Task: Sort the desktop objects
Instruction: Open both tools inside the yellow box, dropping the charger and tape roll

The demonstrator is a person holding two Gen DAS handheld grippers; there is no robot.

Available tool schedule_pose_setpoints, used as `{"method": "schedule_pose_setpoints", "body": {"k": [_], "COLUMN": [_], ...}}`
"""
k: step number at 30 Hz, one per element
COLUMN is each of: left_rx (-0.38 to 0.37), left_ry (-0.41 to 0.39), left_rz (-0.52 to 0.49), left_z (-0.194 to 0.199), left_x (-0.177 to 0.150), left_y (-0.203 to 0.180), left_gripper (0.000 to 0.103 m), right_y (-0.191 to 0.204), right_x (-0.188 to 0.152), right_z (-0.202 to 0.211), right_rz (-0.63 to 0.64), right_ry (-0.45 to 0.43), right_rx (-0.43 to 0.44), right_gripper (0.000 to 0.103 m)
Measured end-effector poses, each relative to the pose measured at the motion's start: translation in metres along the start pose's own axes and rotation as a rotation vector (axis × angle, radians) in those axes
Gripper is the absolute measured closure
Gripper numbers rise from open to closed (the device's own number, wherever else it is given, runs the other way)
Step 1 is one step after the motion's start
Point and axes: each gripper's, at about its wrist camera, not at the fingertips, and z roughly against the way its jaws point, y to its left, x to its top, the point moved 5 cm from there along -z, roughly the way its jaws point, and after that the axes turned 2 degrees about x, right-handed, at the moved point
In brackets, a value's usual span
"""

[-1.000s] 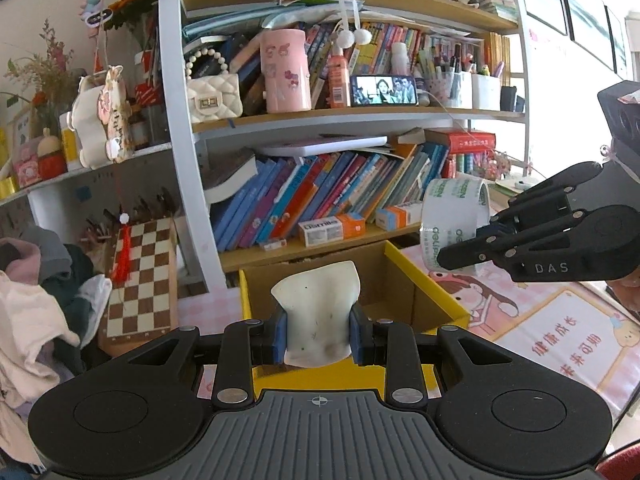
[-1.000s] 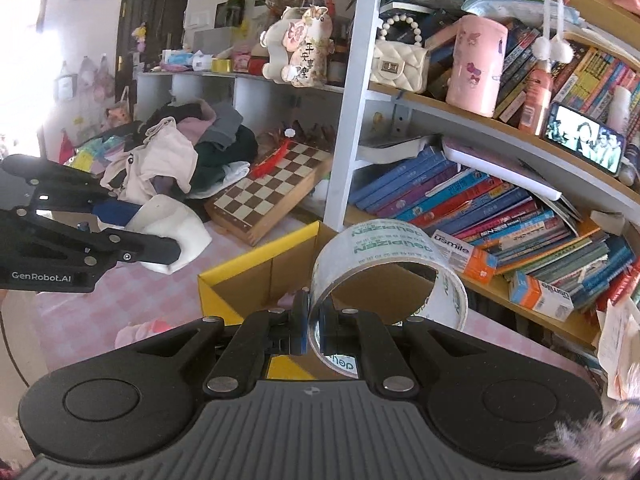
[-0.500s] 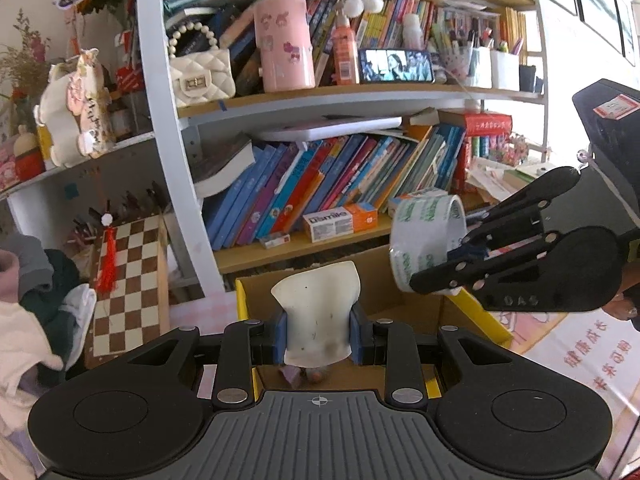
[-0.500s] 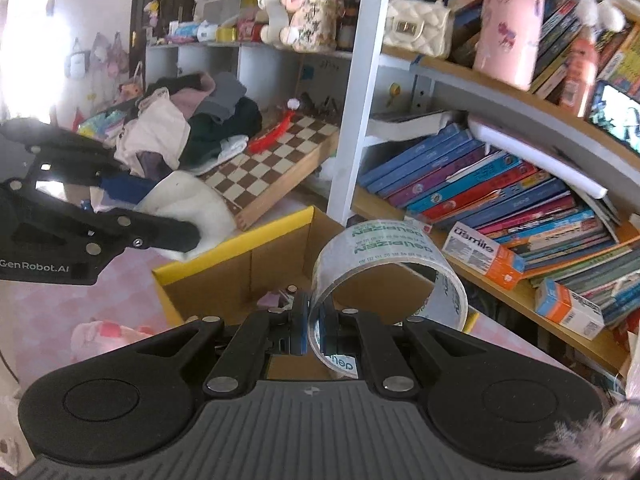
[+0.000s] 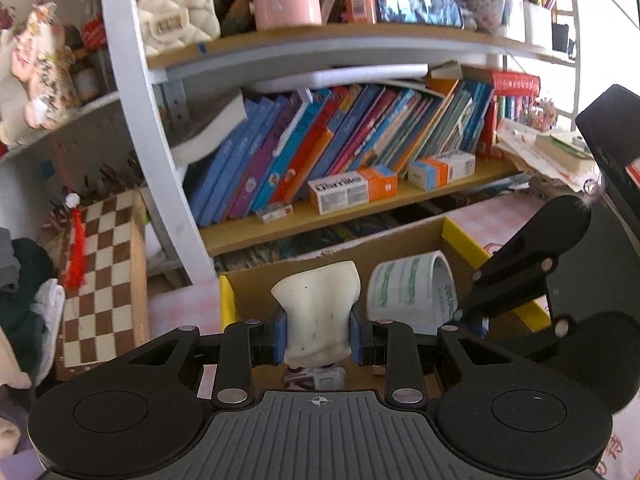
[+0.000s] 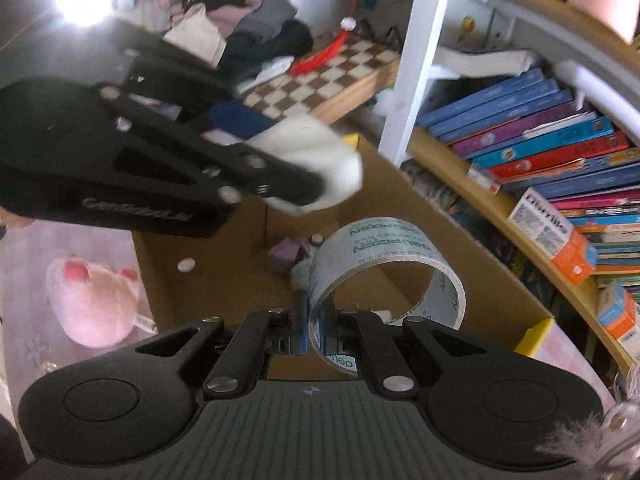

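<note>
At lower centre of the left wrist view, the left tongs (image 5: 318, 338) are clamped on a white pad (image 5: 316, 316) above the cardboard box (image 5: 404, 248). Lower centre of the right wrist view, the right tongs (image 6: 316, 330) pinch the tape roll (image 6: 384, 264) over the same box; a pink plush (image 6: 94, 304) lies at left.

tape roll (image 6: 384, 264): clear, green print | box (image 6: 472, 280): brown, yellow rim | chessboard (image 5: 100, 276): brown-white checks

Each wrist camera looks forward and down along its fingers, close above the box (image 5: 460, 236); both views share it and the bookshelf (image 6: 452, 148).
</note>
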Motion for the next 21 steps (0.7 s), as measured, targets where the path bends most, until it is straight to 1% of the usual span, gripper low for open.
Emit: {"method": "schedule_pose_setpoints", "body": {"k": [7, 11, 17, 21], "left_rx": [-0.023, -0.033, -0.013, -0.002], "left_ry": [0.077, 0.118, 0.184, 0.214], "left_rz": [-0.003, -0.009, -0.024, -0.034], "left_z": [-0.033, -0.048, -0.064, -0.071], "left_x": [0.000, -0.004, -0.009, -0.014], "left_y": [-0.002, -0.003, 0.002, 0.006], "left_gripper": [0.075, 0.075, 0.075, 0.075], "right_y": [-0.009, -0.006, -0.002, 0.003], "right_x": [-0.008, -0.011, -0.006, -0.002], "right_z": [-0.022, -0.029, -0.039, -0.047], "right_rz": [0.024, 0.061, 0.101, 0.124], "right_ry": [0.074, 0.107, 0.129, 0.144], "right_rx": [0.068, 0.103, 0.126, 0.131], "right_gripper": [0.098, 0.097, 0.097, 0.096]}}
